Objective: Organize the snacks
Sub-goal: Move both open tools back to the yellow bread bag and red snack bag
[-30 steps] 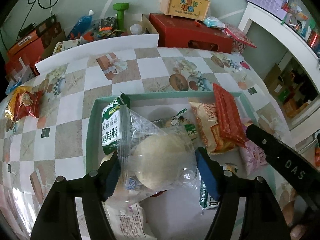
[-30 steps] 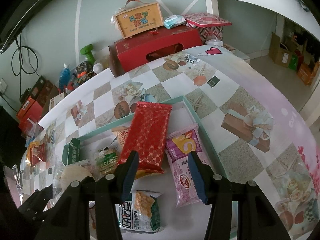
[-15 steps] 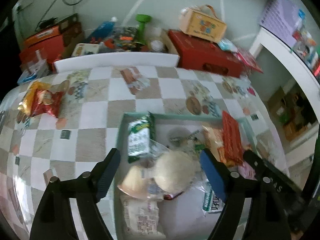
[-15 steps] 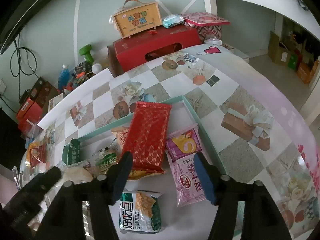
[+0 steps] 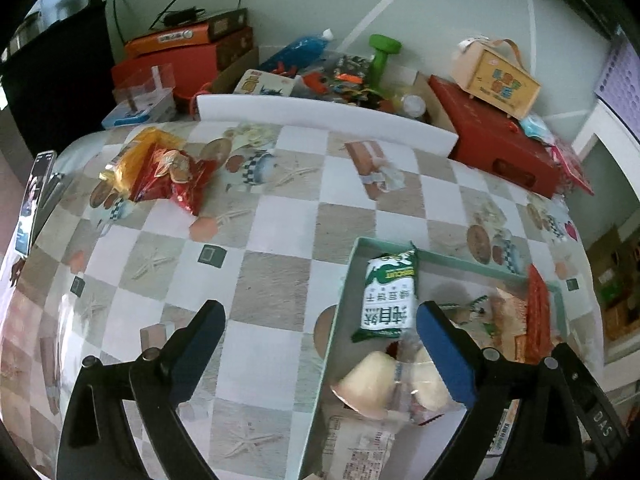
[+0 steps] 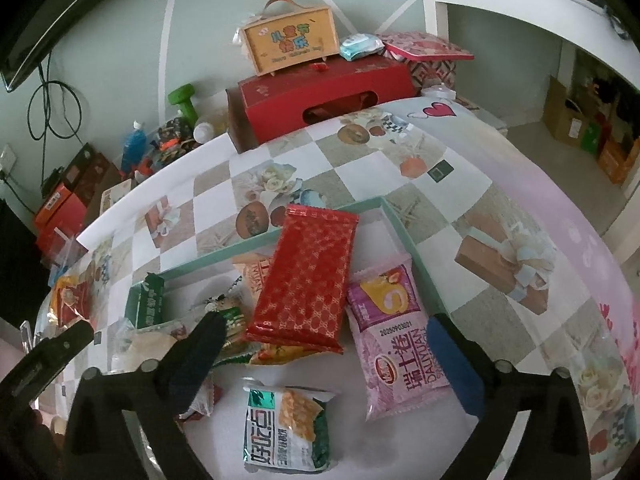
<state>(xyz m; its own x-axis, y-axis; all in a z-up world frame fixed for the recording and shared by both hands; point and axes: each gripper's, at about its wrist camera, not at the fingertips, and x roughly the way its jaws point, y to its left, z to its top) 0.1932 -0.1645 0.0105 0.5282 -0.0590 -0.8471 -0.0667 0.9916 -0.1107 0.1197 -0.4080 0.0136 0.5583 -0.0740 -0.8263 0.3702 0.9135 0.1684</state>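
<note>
The left gripper [image 5: 320,340] and right gripper [image 6: 324,344] have just opened their jaws wide, holding nothing, above the snack tray [image 6: 404,232].

A lived-in home: a table [image 5: 280,240] under a patterned checked cloth, gift boxes [image 6: 320,84] and a green dumbbell [image 6: 182,100] stacked against the wall at top, white shelving [image 6: 500,4] upper right.

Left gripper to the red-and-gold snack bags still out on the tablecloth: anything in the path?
Nothing visible. The left gripper is open and empty; only bare checkered tablecloth lies between it and the red-and-gold snack bags, which sit outside the teal tray.
</note>
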